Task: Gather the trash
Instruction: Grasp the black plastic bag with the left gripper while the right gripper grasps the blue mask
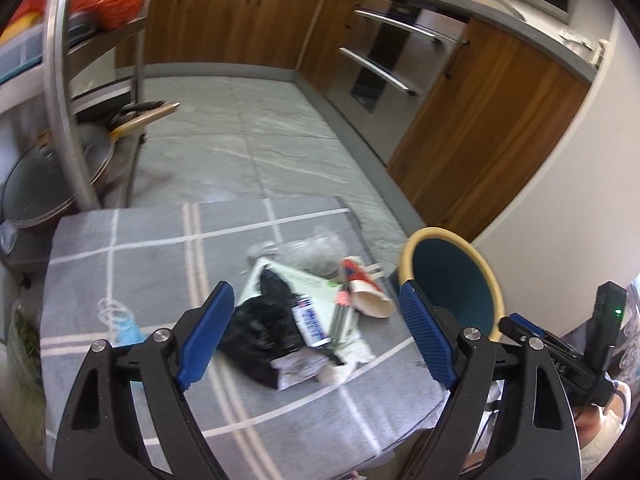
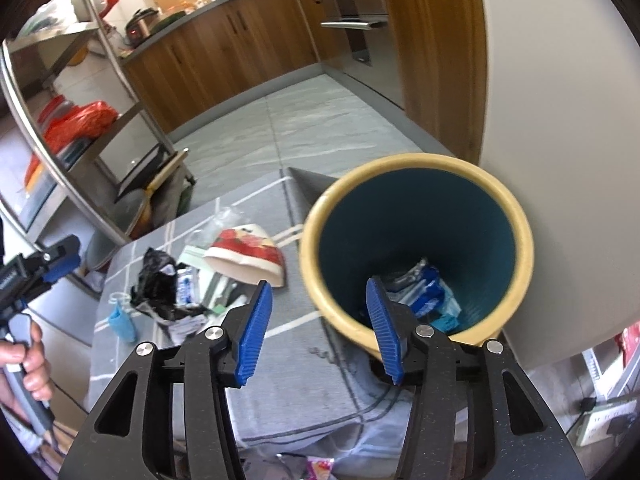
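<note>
A pile of trash lies on a table under a grey checked cloth [image 1: 140, 248]: a crumpled black bag [image 1: 260, 320], a tipped red-and-white paper cup [image 1: 366, 292], a blue-and-white packet [image 1: 310, 322] and clear wrap [image 1: 316, 252]. A small blue scrap [image 1: 128, 330] lies apart on the left. My left gripper [image 1: 315, 292] hangs open above the pile, nothing between its pads. A yellow-rimmed bin [image 2: 400, 162] with a teal inside stands at the table's right edge and holds blue wrappers [image 2: 424, 292]. My right gripper [image 2: 319, 284] is open and empty over the bin's near rim.
A steel rack [image 1: 60, 100] with pots, a glass lid [image 1: 40, 184] and red bags stands left of the table. Wooden cabinets [image 1: 240, 12] and an oven [image 1: 392, 48] line the far side. A white wall [image 2: 560, 120] is close behind the bin.
</note>
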The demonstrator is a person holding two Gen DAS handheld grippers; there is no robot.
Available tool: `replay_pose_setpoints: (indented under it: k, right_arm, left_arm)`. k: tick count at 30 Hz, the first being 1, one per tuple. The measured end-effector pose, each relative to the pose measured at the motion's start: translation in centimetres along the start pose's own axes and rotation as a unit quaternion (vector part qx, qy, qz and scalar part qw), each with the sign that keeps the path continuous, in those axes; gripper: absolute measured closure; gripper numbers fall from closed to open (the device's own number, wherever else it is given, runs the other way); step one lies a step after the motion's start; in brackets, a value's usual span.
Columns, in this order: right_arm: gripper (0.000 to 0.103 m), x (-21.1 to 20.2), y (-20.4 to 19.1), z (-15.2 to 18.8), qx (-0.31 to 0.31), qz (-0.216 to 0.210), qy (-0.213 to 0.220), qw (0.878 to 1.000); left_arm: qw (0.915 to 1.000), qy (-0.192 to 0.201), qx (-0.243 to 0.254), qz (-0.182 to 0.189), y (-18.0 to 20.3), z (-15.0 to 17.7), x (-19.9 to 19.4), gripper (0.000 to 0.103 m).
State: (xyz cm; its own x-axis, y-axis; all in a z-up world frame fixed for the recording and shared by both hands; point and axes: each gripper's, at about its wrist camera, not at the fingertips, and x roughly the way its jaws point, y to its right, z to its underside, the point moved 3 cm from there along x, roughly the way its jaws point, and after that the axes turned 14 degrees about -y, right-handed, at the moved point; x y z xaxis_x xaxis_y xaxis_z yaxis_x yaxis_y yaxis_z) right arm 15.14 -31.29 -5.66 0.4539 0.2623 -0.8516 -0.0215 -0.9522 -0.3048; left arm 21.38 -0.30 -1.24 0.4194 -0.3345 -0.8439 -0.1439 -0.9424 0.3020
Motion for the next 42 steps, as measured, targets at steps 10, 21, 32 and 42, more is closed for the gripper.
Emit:
replay_pose_setpoints:
  k: [10, 21, 32, 42]
  right_arm:
    - [0.051, 1.0, -3.1, 0.3, -0.030, -0.023, -0.009, 0.999]
    - [0.051, 2.2, -4.4, 0.9, -0.047, -0.026, -0.026, 0.998]
    - [0.051, 3.0, -4.8, 1.0, -0.049, -0.029, -0.036, 0.998]
    - [0.051, 3.7, -5.7, 1.2, -0.059, -0.035, -0.047, 0.997]
  left_arm:
    - [0.9986, -0.042, -0.031, -0.011, -3.7, 1.8, 1.9, 0.020]
    - [0.9913, -0.126, -0.031, -0.020, -2.4, 2.2, 8.7, 0.022]
    - [0.9883, -0.144, -0.049, -0.015, -3.8, 2.8, 8.6, 0.083]
    - [0.9928, -0.101, -0.065, -0.005, -4.9, 2.2, 2.5, 0.084]
